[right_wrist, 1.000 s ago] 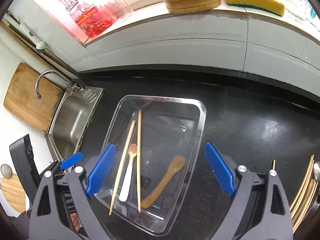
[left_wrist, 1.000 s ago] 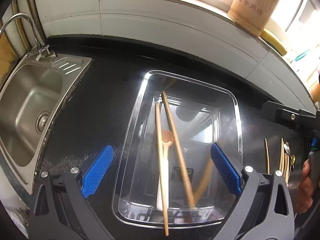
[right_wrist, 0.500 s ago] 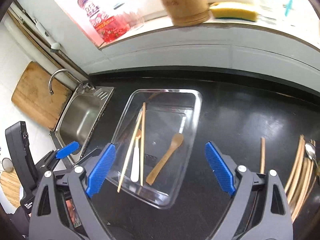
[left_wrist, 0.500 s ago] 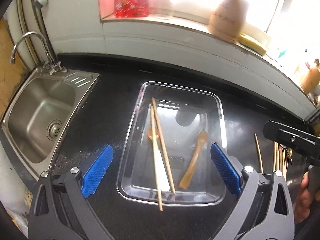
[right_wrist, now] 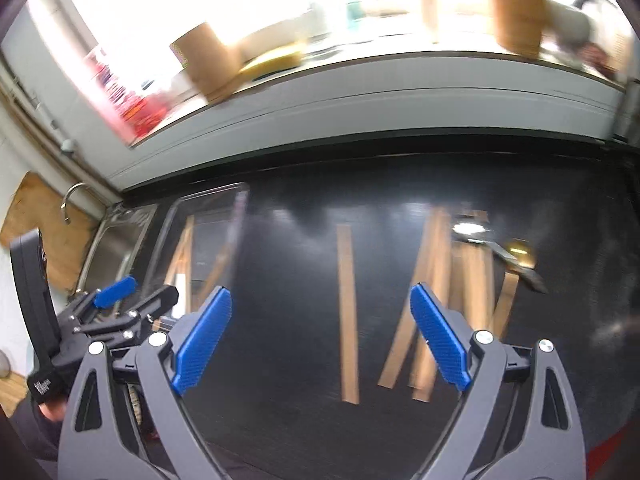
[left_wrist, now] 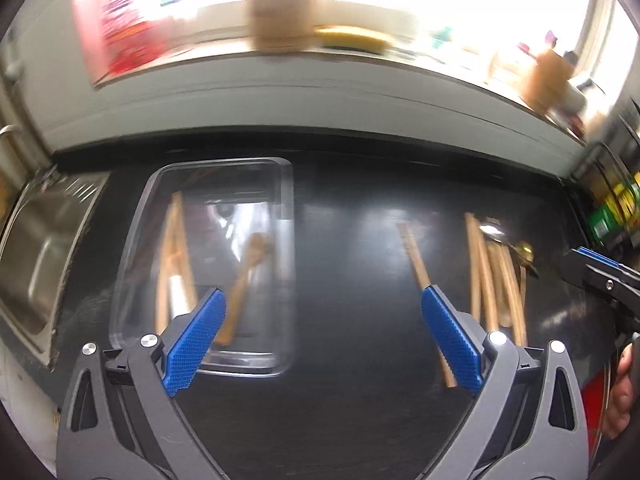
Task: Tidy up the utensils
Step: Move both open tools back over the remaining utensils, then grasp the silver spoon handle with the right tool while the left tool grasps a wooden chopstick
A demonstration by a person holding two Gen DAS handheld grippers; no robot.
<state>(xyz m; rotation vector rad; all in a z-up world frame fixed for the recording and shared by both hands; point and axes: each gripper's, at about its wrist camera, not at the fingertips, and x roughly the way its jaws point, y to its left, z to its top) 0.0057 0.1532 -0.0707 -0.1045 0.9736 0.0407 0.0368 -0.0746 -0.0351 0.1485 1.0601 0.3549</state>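
A clear plastic tray (left_wrist: 286, 240) lies on the black counter and holds two chopsticks (left_wrist: 172, 248), a white spoon (left_wrist: 178, 292) and a wooden spoon (left_wrist: 250, 268); it also shows in the right wrist view (right_wrist: 238, 216). A single chopstick (left_wrist: 424, 280) (right_wrist: 347, 312) lies loose to the tray's right. Further right lies a pile of chopsticks (left_wrist: 496, 280) (right_wrist: 440, 280) with metal spoons (left_wrist: 496, 230) (right_wrist: 472, 232). My left gripper (left_wrist: 324, 344) is open and empty above the counter. My right gripper (right_wrist: 322, 340) is open and empty over the single chopstick. Both views are motion-blurred.
A steel sink (left_wrist: 40, 256) with a tap (right_wrist: 70, 196) is at the left. A white ledge (left_wrist: 320, 92) at the back holds a wooden canister (right_wrist: 206, 64), a yellow sponge (left_wrist: 352, 40) and bottles. A wooden board (right_wrist: 44, 240) leans at far left.
Both grippers have swung right and pulled back from the tray; the tray has shifted to the left of both views and the loose chopstick pile has come into the middle.
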